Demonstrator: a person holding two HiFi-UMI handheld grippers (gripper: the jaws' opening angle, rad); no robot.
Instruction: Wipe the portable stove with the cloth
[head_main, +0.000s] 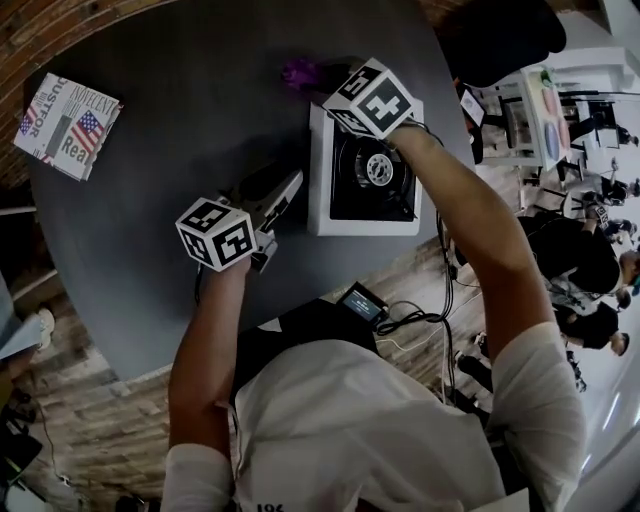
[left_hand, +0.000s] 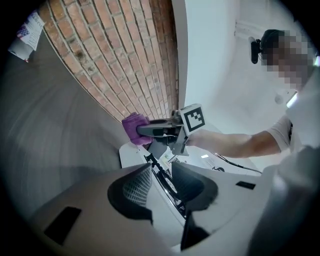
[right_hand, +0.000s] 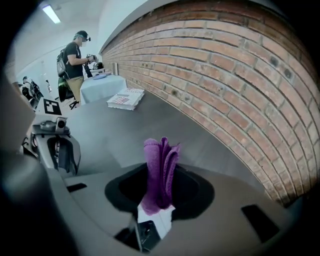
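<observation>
**Cloth held at the stove's far corner**

A round dark desk (head_main: 180, 130) stands beside a curved brick wall (right_hand: 225, 75). On the desk's right half, near the person, sits the white portable stove (head_main: 318, 170), with a black top and a round burner (head_main: 378, 168) in the middle. A printed booklet (head_main: 68, 125) with a flag on it lies well apart from the stove, at the desk's far left edge.

The left tool (left_hand: 161, 182) hangs just beside the stove's left side. Its jaws stand apart with nothing pressed between them, and the stove's edge shows through the gap.

The right tool (right_hand: 160, 187) reaches over the stove to its far left corner. Its jaws are clamped on the purple cloth (right_hand: 160, 170), which sticks out past them as a folded bunch. Whether the cloth touches the stove cannot be told.
</observation>
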